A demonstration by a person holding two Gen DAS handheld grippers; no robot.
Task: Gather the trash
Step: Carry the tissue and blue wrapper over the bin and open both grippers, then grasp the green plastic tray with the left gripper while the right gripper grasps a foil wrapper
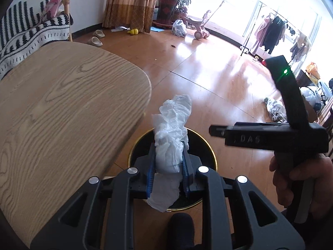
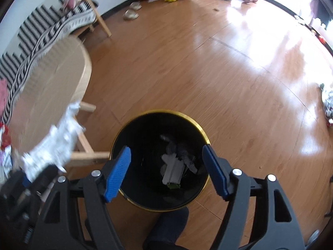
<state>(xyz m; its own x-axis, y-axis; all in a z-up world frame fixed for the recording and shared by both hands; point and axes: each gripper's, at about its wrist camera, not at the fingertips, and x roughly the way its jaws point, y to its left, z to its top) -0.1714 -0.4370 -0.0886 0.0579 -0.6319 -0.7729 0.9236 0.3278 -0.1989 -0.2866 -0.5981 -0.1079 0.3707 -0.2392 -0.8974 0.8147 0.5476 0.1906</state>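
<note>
The left gripper (image 1: 169, 164) is clamped on a crumpled white tissue (image 1: 173, 133), held over the black, gold-rimmed trash bin (image 1: 199, 141) at 6 o'clock. The right gripper (image 2: 166, 170) hangs above that bin (image 2: 122, 137) with its jaws spread wide and nothing between them; paper scraps (image 2: 173, 170) lie inside.

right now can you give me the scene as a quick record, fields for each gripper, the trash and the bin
left gripper: shut on a crumpled white tissue, held above the bin
right gripper: open, holding nothing, blue fingers spread over the bin mouth
bin: black, gold rim, standing on the wooden floor beside the round wooden table
bin contents: grey scraps of trash at the bottom
step status: tissue not yet released
</note>
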